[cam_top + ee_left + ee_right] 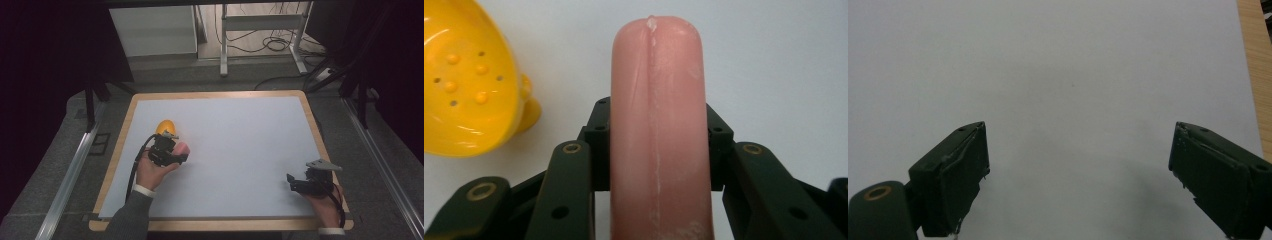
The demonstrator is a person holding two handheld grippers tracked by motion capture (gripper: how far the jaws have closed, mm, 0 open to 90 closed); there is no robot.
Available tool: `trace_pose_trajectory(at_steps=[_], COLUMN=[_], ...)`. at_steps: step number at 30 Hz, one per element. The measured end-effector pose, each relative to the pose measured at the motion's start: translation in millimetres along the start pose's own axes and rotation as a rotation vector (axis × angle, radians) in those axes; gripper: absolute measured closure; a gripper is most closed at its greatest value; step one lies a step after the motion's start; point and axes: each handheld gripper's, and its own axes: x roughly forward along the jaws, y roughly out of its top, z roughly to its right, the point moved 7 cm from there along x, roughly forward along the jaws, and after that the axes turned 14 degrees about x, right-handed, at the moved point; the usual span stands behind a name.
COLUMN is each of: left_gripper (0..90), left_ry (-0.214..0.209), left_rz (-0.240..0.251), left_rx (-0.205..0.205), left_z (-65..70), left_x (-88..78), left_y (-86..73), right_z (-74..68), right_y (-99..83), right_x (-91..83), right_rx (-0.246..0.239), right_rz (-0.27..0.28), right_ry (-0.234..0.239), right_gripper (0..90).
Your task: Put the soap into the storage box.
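The pink sausage (659, 130) runs off the bottom edge

Pink sausage (659, 125): smooth, rounded tip with a pale seam, clamped lengthwise between my left jaws above the white worktop (240, 150), just beside a perforated yellow bowl (466, 80).

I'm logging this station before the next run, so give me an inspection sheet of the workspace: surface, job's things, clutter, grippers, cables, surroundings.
Surface: white board with a wooden rim, bare apart from the job's things.
Job's things: pink sausage held in the left gripper; yellow perforated bowl lying beside it, apart from it.
Clutter: nothing seen.
Grippers: left gripper shut on the sausage; right gripper open over the bare board, holding nothing.
Cables: black cable trailing from the left gripper along the forearm; loose cables on the floor beyond the table.
Surroundings: grey floor, metal frame legs, dark curtains at both sides.
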Motion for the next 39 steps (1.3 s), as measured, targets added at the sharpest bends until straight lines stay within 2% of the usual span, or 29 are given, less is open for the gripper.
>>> trace_pose_trajectory(at_steps=[9,18,31,35,39], left_gripper=[59.9,59.9,59.9,59.9,59.9], left_ry=[0.016,0.014,0.029,0.054,0.065], left_rz=[0.000,0.020,0.039,0.053,0.062], left_rx=[-0.009,-0.047,-0.074,-0.079,-0.106], left_z=[-10.7,-23.9,-39.7,-49.0,-58.6], left_x=[-4.8,-6.5,-8.8,-13.3,-14.1], left_y=[-2.0,-1.7,0.1,2.3,4.4], right_z=[-0.9,-0.4,-1.2,0.0,-0.5], right_y=[0.5,0.1,-0.5,0.4,0.8], right_x=[-0.6,-0.8,0.3,-0.9,-1.6], right_rx=[0.001,-0.001,0.002,0.004,0.006], right_rz=[0.002,-0.001,-0.004,0.002,0.004], right_ry=[0.000,-0.001,0.001,0.002,0.001], right_gripper=[8.7,8.7,8.7,8.7,8.7])
